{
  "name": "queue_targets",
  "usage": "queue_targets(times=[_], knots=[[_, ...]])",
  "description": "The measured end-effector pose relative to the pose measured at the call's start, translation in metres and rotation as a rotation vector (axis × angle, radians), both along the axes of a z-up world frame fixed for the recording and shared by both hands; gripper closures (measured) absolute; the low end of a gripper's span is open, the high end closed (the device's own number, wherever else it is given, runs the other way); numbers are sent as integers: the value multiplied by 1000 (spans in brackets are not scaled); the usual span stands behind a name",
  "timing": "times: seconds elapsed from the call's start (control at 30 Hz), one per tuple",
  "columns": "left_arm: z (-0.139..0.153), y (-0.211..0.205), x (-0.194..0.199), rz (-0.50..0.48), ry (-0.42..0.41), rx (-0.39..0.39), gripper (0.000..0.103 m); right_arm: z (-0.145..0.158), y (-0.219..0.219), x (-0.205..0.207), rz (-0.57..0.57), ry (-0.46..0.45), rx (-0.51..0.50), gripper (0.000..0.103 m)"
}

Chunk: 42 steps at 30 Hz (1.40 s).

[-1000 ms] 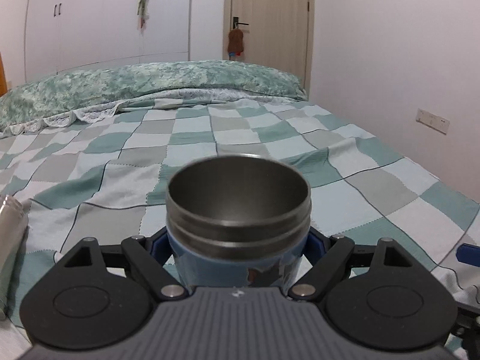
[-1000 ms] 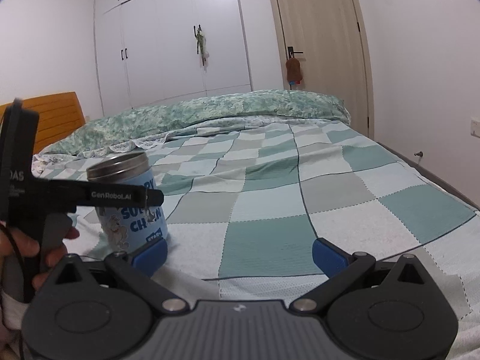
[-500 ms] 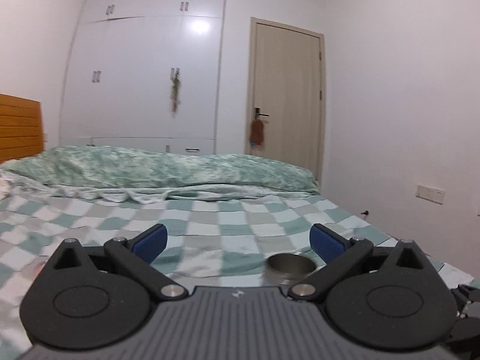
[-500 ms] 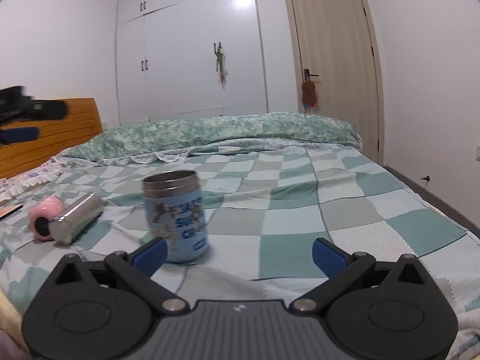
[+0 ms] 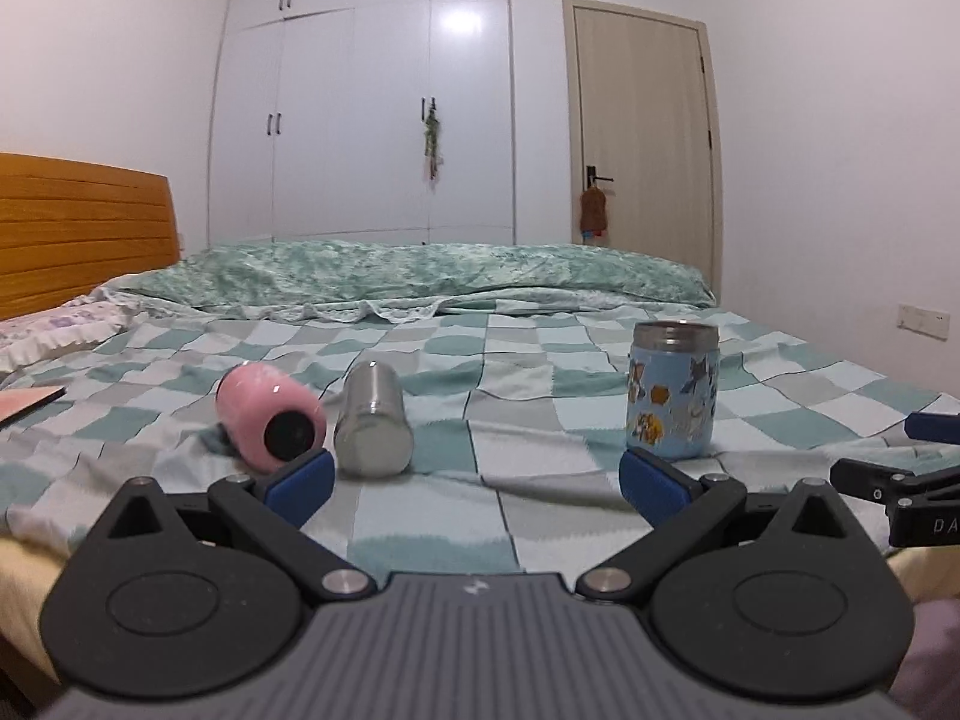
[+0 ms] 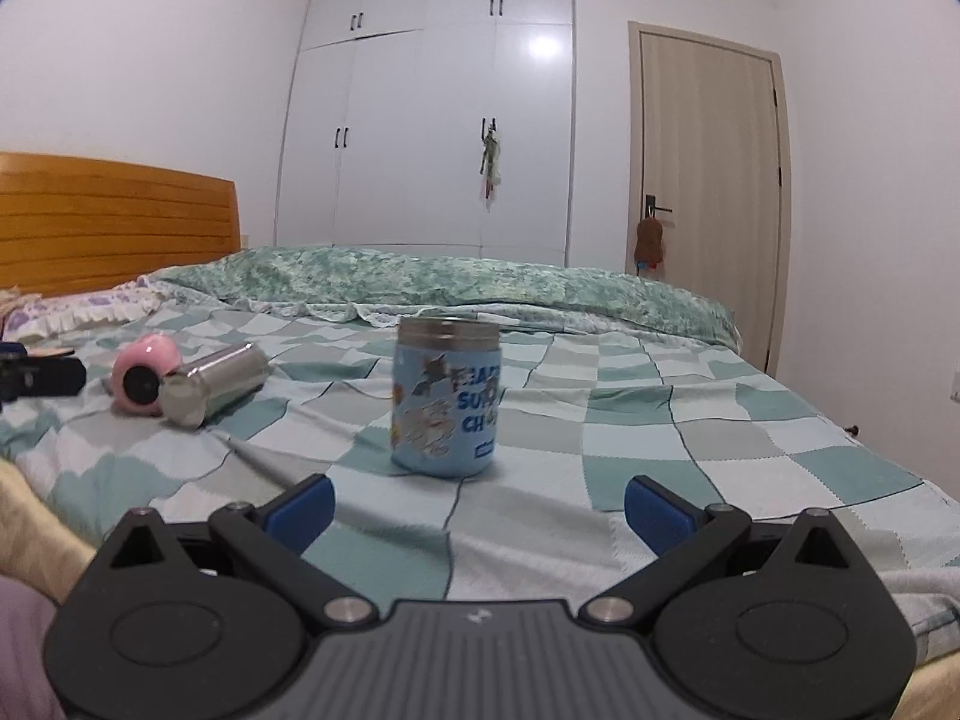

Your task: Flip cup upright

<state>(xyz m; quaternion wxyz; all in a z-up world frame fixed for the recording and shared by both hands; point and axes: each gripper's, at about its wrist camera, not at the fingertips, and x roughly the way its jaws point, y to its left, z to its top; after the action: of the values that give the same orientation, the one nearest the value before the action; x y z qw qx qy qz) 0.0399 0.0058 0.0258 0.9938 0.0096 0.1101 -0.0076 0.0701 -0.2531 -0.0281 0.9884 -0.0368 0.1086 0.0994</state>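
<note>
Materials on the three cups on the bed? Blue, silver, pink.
Blue cup: bare brushed metal at the threaded rim, probably steel; glossy printed cartoon coating or wrap on the body.
Silver cup: uncoated brushed metal all over, soft reflections, likely stainless.
Pink cup: smooth, slightly shiny pink finish, painted metal or plastic; cannot tell which.

In the middle of the right wrist view we read blue lettering on the side of the blue cup (image 6: 445,405), cut off by its curve: "SUP" on one line and "CH" on the line below, with a line above them too blurred for us to make out. At the right edge of the left wrist view, the black arm of the other tool (image 5: 900,489) carries white letters, and we can read only "DA" before the frame ends. We find no other writing we can read.
</note>
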Motion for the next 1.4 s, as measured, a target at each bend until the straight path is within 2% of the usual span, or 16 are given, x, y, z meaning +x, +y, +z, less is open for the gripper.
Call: queue_targets(times=[0.17, 0.4, 1.4], knots=[[-20, -9, -13, 30, -81, 25, 0, -8, 10, -11, 15, -10, -2, 0], [-32, -12, -17, 45, -113, 25, 0, -11, 10, -22, 3, -46, 27, 0], [-34, -10, -21, 33, -121, 8, 0, -14, 8, -30, -18, -97, 40, 0]])
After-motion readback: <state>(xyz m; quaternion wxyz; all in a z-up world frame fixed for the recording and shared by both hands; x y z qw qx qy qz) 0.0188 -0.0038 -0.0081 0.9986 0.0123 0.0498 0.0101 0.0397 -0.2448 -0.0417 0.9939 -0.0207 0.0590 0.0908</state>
